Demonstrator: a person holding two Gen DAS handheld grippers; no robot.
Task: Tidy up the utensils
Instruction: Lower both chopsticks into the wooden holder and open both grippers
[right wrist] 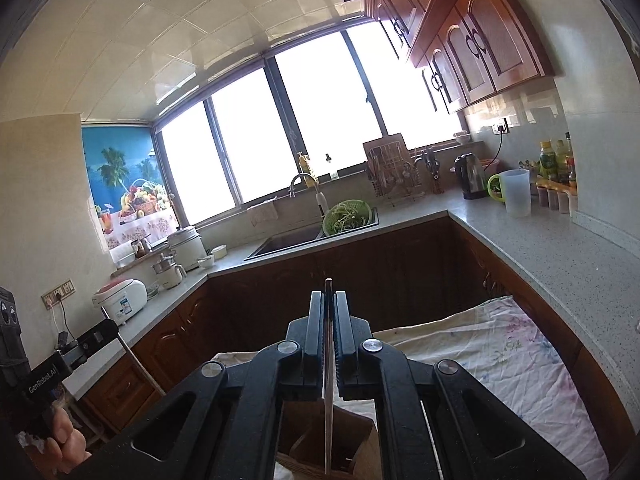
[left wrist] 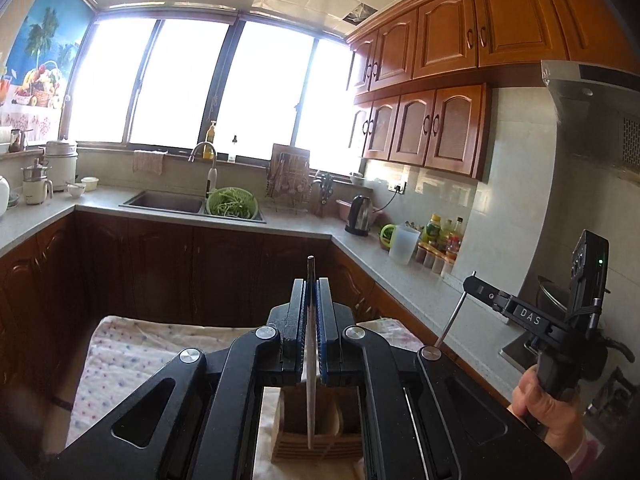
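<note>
My left gripper (left wrist: 311,312) has its ribbed black-and-blue fingers (left wrist: 326,320) clamped on a thin, pale, round-ended stick, apparently a chopstick (left wrist: 309,380); it stands upright between the pads, its tip just above them and its lower end over the wooden holder (left wrist: 308,436). My right gripper (right wrist: 329,332) is likewise closed on a slim, shiny metal utensil (right wrist: 328,420), held upright and edge-on, so I cannot tell its kind. It hangs over the same holder, a square, slatted wooden box with open compartments. The holder sits on a wrinkled, flower-printed cloth (right wrist: 500,352) that covers the bench, towards its near edge. From the left wrist I see the other hand (left wrist: 540,400) holding the right gripper's handle.
</note>
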